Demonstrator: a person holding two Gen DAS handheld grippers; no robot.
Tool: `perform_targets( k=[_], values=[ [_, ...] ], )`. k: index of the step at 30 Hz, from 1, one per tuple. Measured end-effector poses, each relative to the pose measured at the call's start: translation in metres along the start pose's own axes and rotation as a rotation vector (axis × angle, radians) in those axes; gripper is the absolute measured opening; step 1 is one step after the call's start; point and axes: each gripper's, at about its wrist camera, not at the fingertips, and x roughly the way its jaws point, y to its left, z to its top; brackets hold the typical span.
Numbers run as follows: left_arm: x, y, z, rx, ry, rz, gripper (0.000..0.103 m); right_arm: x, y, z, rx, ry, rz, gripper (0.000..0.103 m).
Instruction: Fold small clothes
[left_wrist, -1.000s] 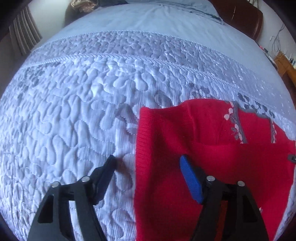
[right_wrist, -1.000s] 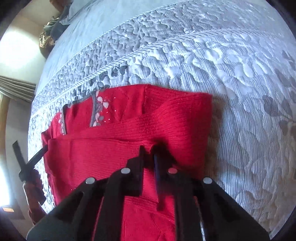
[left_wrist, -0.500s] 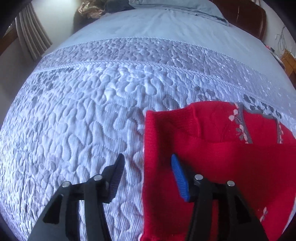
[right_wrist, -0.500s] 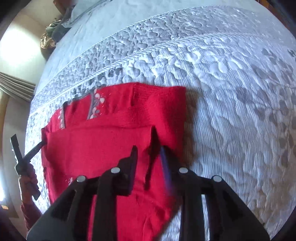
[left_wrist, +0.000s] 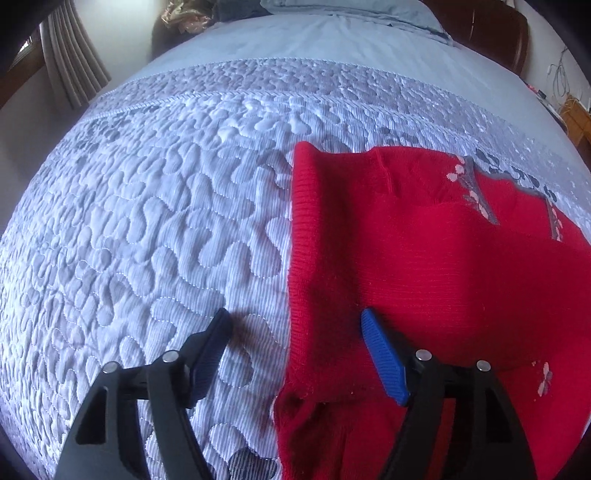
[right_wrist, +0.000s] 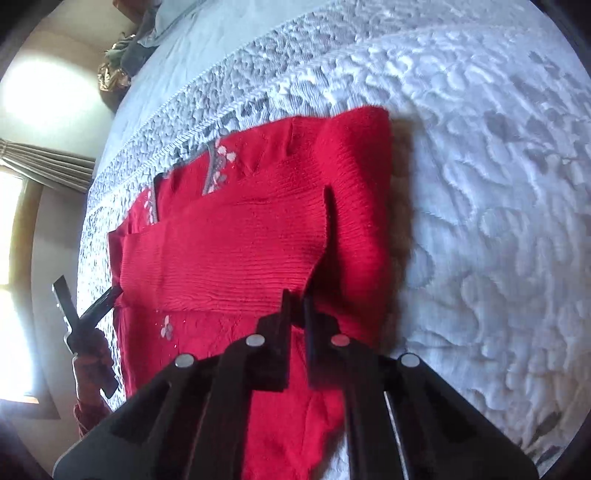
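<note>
A small red knit sweater (left_wrist: 424, 258) with grey trim and pale flower marks lies partly folded on the quilted bed. My left gripper (left_wrist: 295, 325) is open, its jaws on either side of the sweater's left edge, low over the quilt. In the right wrist view the sweater (right_wrist: 240, 240) has a sleeve folded across its body. My right gripper (right_wrist: 297, 306) is shut on the lower edge of that folded sleeve. The left gripper (right_wrist: 88, 317) shows at the sweater's far left side.
The pale blue quilted bedspread (left_wrist: 147, 206) spreads to the left and beyond the sweater. A brown headboard (left_wrist: 491, 33) and pillows stand at the far end. Curtains (left_wrist: 70, 66) hang at the left. Clutter lies on furniture at the right (left_wrist: 569, 107).
My right gripper opened briefly half a second ago and has closed again on the folded sleeve's edge. My left gripper stayed open and drew back slightly at the sweater's left edge.
</note>
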Motion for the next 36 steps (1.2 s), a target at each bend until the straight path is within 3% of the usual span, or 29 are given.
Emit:
perform_targets(
  k=[5, 9, 12, 17, 21, 24, 27, 30, 36],
  values=[
    [0.004, 0.001, 0.001, -0.001, 0.006, -0.01, 0.076, 0.017, -0.004, -0.005, -0.035, 0.06, -0.12, 0.003],
    [0.0, 0.001, 0.003, 0.008, 0.031, -0.025, 0.075, 0.013, -0.003, -0.006, -0.024, 0.022, -0.12, 0.004],
    [-0.016, 0.002, -0.004, 0.01, 0.031, -0.041, 0.073, -0.001, 0.007, -0.017, -0.072, -0.019, -0.188, 0.009],
    [-0.011, -0.008, -0.014, 0.07, 0.028, 0.011, 0.076, 0.004, 0.012, -0.023, -0.112, -0.022, -0.241, 0.009],
    [-0.001, -0.001, -0.012, 0.013, 0.038, -0.017, 0.081, 0.021, -0.002, -0.02, -0.054, 0.007, -0.214, 0.001],
    [-0.012, 0.003, -0.016, 0.002, 0.061, -0.027, 0.08, 0.009, -0.003, -0.026, -0.046, -0.013, -0.188, 0.005],
    [-0.042, 0.013, -0.036, -0.003, 0.088, -0.063, 0.079, -0.018, 0.007, -0.055, -0.097, -0.027, -0.218, 0.027],
    [-0.075, 0.021, -0.082, 0.041, 0.117, -0.081, 0.079, -0.043, 0.012, -0.105, -0.114, -0.016, -0.162, 0.028],
    [-0.127, 0.038, -0.187, 0.093, 0.182, -0.115, 0.079, -0.056, 0.021, -0.23, -0.151, 0.059, -0.082, 0.028]
  ],
)
